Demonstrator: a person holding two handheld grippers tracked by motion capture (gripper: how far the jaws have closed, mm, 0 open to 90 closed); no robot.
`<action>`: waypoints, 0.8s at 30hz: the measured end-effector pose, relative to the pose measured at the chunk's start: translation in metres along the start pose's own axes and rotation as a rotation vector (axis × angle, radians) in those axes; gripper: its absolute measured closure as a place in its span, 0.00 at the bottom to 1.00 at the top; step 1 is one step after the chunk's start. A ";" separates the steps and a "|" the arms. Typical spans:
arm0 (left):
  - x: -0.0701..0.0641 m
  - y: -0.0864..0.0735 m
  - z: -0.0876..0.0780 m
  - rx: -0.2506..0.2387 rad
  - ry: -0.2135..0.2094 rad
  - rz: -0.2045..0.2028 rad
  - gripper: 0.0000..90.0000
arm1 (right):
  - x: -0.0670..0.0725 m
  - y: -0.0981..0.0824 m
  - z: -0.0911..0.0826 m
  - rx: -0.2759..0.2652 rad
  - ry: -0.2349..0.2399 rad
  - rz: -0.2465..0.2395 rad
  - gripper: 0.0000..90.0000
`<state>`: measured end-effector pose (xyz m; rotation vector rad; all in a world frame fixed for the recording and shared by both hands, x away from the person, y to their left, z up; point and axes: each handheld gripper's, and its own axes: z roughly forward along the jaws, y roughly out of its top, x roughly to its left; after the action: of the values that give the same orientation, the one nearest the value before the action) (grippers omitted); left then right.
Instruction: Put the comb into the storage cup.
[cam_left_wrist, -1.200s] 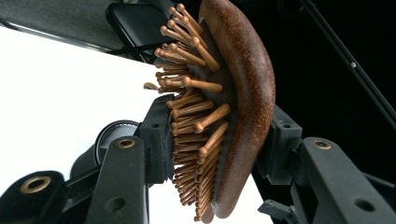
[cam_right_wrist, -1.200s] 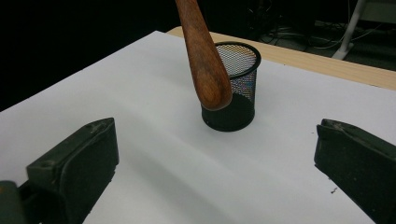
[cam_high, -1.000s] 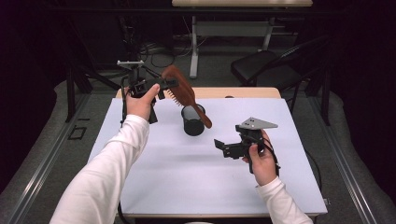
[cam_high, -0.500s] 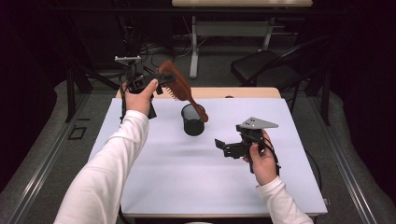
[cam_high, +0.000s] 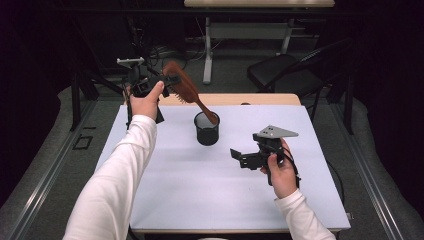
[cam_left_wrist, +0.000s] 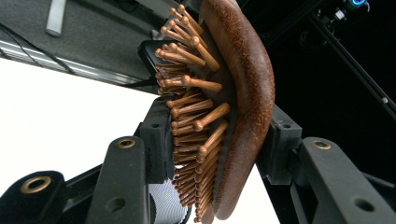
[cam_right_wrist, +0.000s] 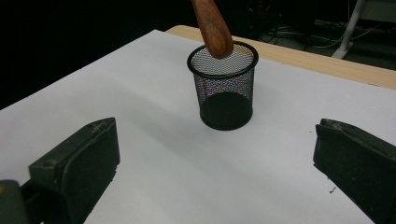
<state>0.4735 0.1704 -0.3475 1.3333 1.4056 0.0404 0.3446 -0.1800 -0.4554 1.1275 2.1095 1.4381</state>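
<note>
**Hairbrush handle poised at mouth of mesh cup**

While the white-covered table (cam_high: 165, 200) spreads below me, I see the left hand-held gripper (cam_high: 167, 82) raised over its far left corner, jaws clamped across the head of a brown wooden hairbrush (cam_high: 182, 87): one pad on the smooth back, the other among the bristles (cam_left_wrist: 191, 121). The brush slants down to the right, and its handle tip (cam_right_wrist: 215, 39) sits at the rim of the black mesh cup (cam_high: 207, 129), which stands upright near the middle of the table's far half. My right hand-held gripper (cam_high: 239, 156) hangs low above the table, well right of the cup and pointed at it, jaws spread wide with nothing between them.
</note>
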 end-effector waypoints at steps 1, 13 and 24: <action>0.001 0.001 0.000 -0.004 0.001 -0.002 0.60 | 0.000 0.000 0.000 0.000 -0.001 0.000 0.00; 0.010 0.006 -0.003 -0.047 0.025 -0.011 0.60 | 0.000 0.000 0.000 0.002 0.000 0.001 0.00; 0.017 0.005 -0.002 -0.064 0.024 -0.038 0.60 | -0.001 0.000 0.000 0.002 0.000 0.000 0.00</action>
<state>0.4804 0.1856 -0.3543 1.2565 1.4377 0.0755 0.3451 -0.1812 -0.4556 1.1289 2.1112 1.4363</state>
